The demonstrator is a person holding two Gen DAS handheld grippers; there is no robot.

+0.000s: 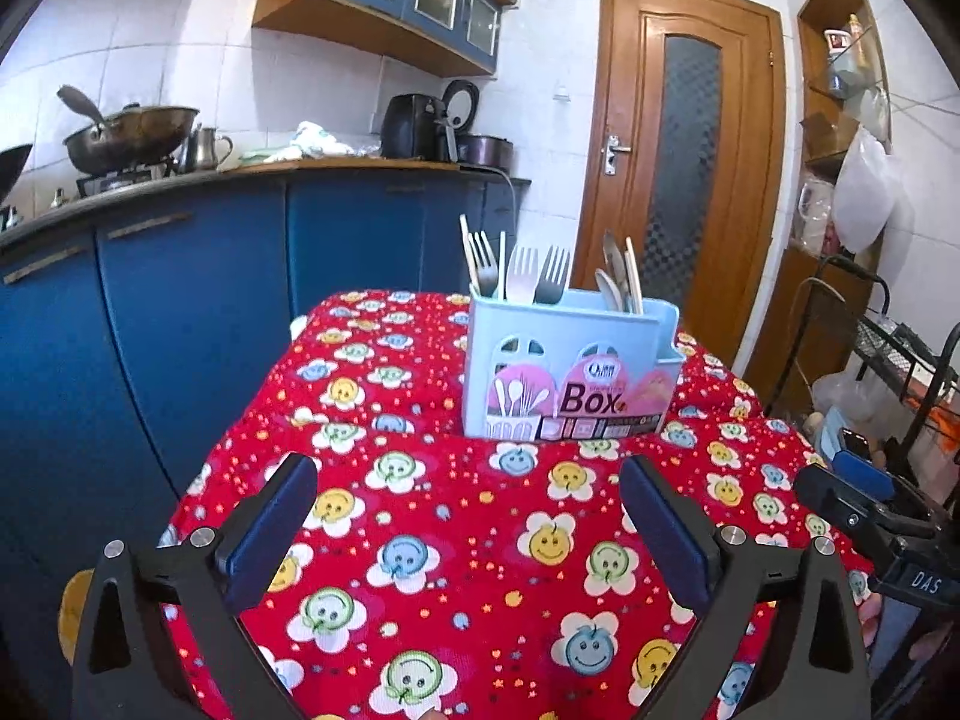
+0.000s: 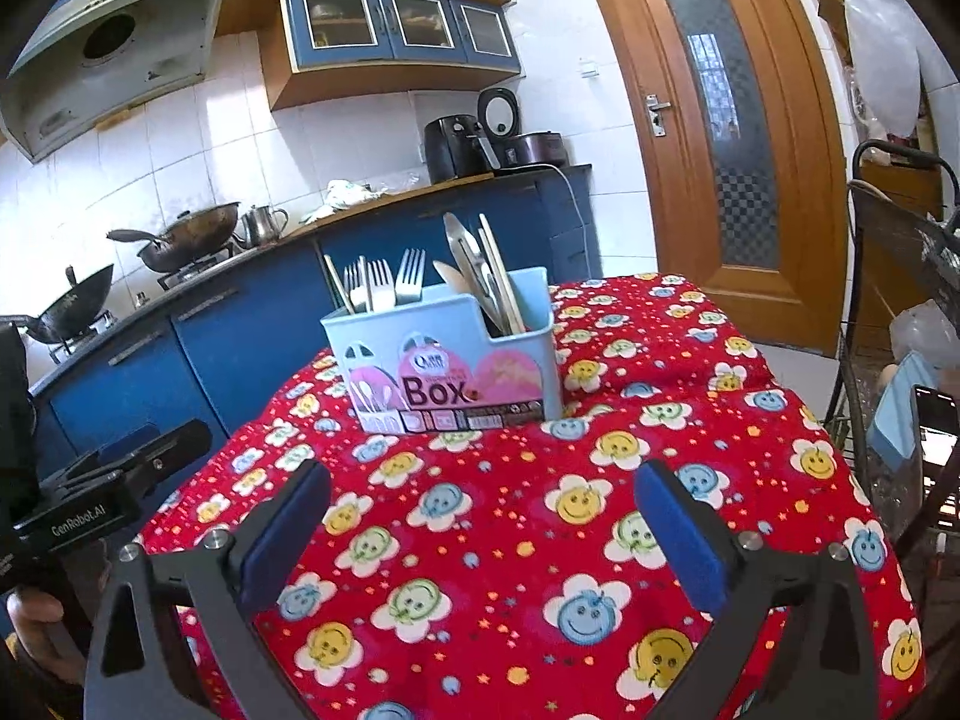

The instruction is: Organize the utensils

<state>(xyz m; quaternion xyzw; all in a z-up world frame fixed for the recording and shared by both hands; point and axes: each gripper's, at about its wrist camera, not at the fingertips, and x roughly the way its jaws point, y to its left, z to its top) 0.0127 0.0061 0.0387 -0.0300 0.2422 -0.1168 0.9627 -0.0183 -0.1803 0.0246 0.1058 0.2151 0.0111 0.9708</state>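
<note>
I am looking along both claws at a light blue utensil box standing upright on a counter covered with a red cloth printed with smiling flowers. The box sits toward the far part of the cloth, ahead of both claws and well apart from them. Its front carries a pink label reading "Box".

The box has at least two compartments. In the left one stand several metal forks, tines up, with a pale stick-like handle beside them. In the right one, spoons and pale flat sticks lean together (I cannot count them, since they overlap). The lower ends of all the utensils are hidden behind the box walls.

My left claw stands wide open above the cloth with nothing between its blue pads. My right claw is likewise spread wide and empty. In the left wrist view the right claw's body shows at the right edge; in the right wrist view the left one shows at the left edge.

Behind the counter are blue kitchen cabinets, a wok on a stove and a wooden door. The fisheye edges are dark, and the shelf clutter at far right is hard to make out.
</note>
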